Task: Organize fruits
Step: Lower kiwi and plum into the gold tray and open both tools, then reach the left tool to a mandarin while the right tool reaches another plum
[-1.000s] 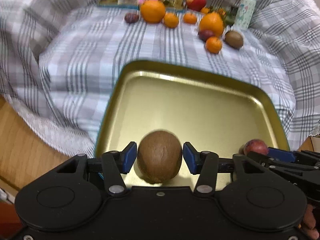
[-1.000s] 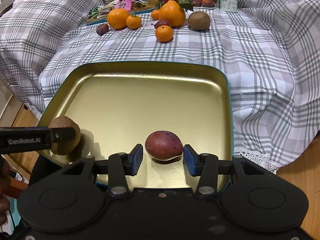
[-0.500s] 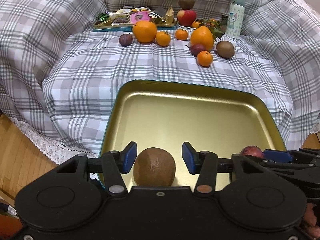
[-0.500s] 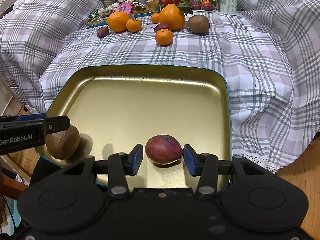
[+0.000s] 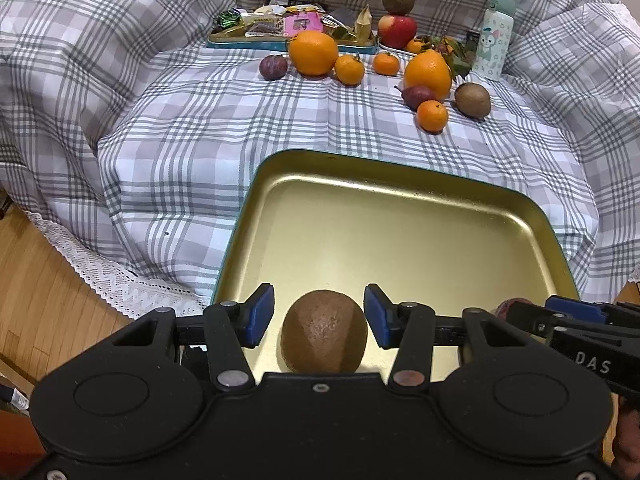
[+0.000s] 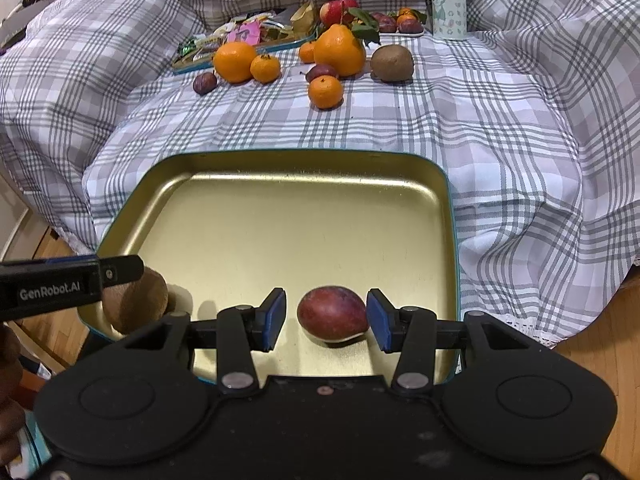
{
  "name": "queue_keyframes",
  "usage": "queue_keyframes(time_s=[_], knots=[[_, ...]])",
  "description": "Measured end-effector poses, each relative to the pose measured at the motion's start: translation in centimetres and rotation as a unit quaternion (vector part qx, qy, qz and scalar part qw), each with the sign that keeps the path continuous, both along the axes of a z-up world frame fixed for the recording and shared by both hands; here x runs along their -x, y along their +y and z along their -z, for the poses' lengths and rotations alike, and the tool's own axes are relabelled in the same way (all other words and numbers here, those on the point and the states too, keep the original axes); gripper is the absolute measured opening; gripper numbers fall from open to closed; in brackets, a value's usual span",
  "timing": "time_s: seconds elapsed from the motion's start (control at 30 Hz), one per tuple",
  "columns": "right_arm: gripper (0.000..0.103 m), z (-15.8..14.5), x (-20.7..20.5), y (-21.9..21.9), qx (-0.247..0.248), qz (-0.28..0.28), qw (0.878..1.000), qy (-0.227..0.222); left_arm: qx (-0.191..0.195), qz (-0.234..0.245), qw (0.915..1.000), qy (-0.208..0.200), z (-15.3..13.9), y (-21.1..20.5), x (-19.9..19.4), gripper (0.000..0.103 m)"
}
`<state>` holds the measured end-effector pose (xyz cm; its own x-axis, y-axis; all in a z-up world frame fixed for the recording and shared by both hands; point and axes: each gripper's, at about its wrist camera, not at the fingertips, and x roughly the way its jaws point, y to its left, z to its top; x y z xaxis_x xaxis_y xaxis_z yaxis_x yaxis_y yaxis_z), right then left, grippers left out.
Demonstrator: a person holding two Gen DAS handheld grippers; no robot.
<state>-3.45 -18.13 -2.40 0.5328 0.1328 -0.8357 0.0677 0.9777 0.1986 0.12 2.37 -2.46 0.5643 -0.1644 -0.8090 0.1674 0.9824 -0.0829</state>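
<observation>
The tray (image 6: 448,200) is gold inside with a teal rim. In it lie a brown kiwi (image 5: 323,332) at the near left and a dark red plum (image 6: 333,314) at the near right. Both grippers are black with blue pads (image 6: 274,318). The cloth (image 5: 168,132) is white with a grey check and a white lace hem. Far off, the oranges (image 5: 313,53) and tangerines (image 5: 432,115) are bright orange, the apple (image 5: 397,30) red with a yellow patch, two more kiwis (image 5: 473,99) brown, and the small plums (image 5: 273,67) purple. The bottle (image 5: 493,36) is pale mint with a cartoon print. The floor (image 5: 44,312) is light wood.
</observation>
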Motion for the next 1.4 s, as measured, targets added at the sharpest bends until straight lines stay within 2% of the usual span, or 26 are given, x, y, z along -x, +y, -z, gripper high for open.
queue_keyframes(time_s=[0.57,0.77,0.93,1.4], knots=[[0.048,-2.1,-1.2,-0.7,0.001,0.018,0.999,-0.045,0.016,-0.051,0.998,-0.032,-2.2,2.5,-2.6,0.055],[0.048,-2.8,-2.1,-0.8,0.003,0.02,0.998,-0.058,0.015,-0.05,0.9977,-0.043,-2.8,2.3,-3.5,0.055],[0.048,-3.0,-3.0,-0.7,-0.001,0.021,0.998,-0.062,0.014,-0.041,0.9984,-0.035,-2.7,1.6,-4.4,0.053],[0.048,-2.0,-6.7,-1.0,-0.01,0.021,0.999,-0.045,-0.007,-0.029,0.9991,-0.03,-2.1,0.6,-7.5,0.053]])
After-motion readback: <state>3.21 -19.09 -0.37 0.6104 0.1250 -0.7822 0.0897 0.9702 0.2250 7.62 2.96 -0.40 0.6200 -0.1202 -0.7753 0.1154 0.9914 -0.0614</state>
